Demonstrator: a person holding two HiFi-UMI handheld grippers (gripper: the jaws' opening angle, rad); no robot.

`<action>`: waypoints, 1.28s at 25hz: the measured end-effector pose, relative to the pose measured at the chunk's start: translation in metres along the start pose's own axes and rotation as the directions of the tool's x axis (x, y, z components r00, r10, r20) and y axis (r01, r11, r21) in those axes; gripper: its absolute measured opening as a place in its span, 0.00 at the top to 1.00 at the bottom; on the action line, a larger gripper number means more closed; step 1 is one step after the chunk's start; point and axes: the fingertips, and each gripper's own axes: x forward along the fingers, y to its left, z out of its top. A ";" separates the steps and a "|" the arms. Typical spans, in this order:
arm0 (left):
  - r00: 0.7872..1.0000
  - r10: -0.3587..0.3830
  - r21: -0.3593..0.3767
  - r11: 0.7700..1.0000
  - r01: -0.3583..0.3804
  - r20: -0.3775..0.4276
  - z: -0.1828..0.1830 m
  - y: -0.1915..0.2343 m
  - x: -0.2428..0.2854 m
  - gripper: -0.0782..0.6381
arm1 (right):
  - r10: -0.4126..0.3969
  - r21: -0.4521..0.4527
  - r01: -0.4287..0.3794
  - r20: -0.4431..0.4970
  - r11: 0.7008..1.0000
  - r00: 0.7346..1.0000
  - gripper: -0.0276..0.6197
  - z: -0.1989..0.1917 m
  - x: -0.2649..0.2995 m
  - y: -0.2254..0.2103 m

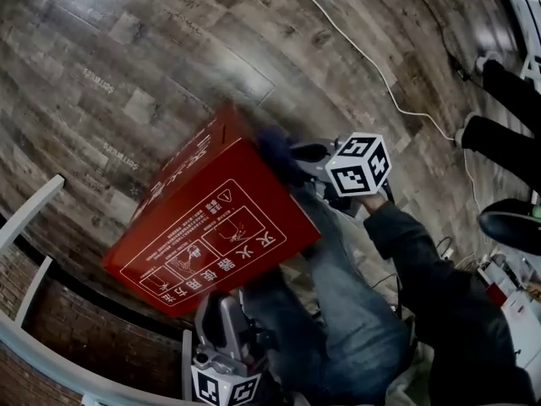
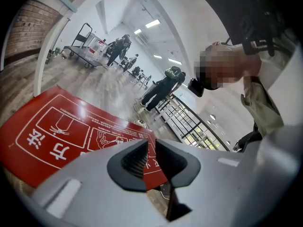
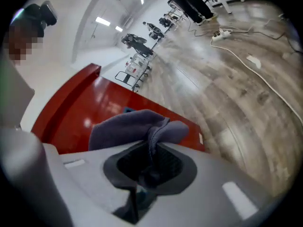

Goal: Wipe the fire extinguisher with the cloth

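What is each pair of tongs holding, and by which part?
The right tongs pinch the grey-purple cloth by a bunched fold; the rest billows ahead, by the red box. The left tongs hold nothing, jaws slightly apart.

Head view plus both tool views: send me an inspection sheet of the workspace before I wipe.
Surface: wood-plank floor.
Job's things: red fire extinguisher box, tilted, printed face up; grey-blue cloth at its edge.
Clutter: unclear items, floor's right edge.
Tools: right tool shut on the cloth; left tool jaws nearly together, box corner showing in the gap, grip unclear.
Cables: white cable across the floor.
Surroundings: brick wall, white railing, a bystander's legs.
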 end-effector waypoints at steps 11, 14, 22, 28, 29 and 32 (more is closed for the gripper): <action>0.999 0.026 -0.010 1.000 -0.026 0.030 -0.003 -0.005 0.001 0.84 | -0.011 -0.356 0.047 0.103 0.933 0.995 0.90 0.077 0.007 0.031; 0.999 0.035 -0.010 0.999 -0.035 0.038 -0.004 -0.007 0.003 0.85 | 0.075 -0.310 -0.056 0.051 0.949 0.996 0.90 0.054 -0.008 0.040; 0.998 0.032 -0.049 0.998 -0.029 0.050 -0.011 -0.013 0.002 0.85 | 0.190 -0.353 -0.188 -0.029 0.917 0.981 0.91 -0.019 -0.084 0.099; 1.000 -0.021 -0.084 0.996 0.022 0.013 -0.023 -0.004 -0.006 0.86 | 0.110 -0.371 -0.067 0.097 0.926 0.989 0.92 -0.009 -0.081 0.104; 0.999 -0.035 -0.092 0.995 0.035 0.003 -0.025 -0.006 -0.005 0.86 | 0.089 -0.372 -0.044 0.106 0.927 0.990 0.92 -0.006 -0.073 0.098; 0.994 -0.111 -0.097 0.989 0.108 -0.020 -0.030 -0.028 0.004 0.87 | 0.014 -0.405 0.040 0.129 0.913 0.992 0.92 0.010 -0.056 0.085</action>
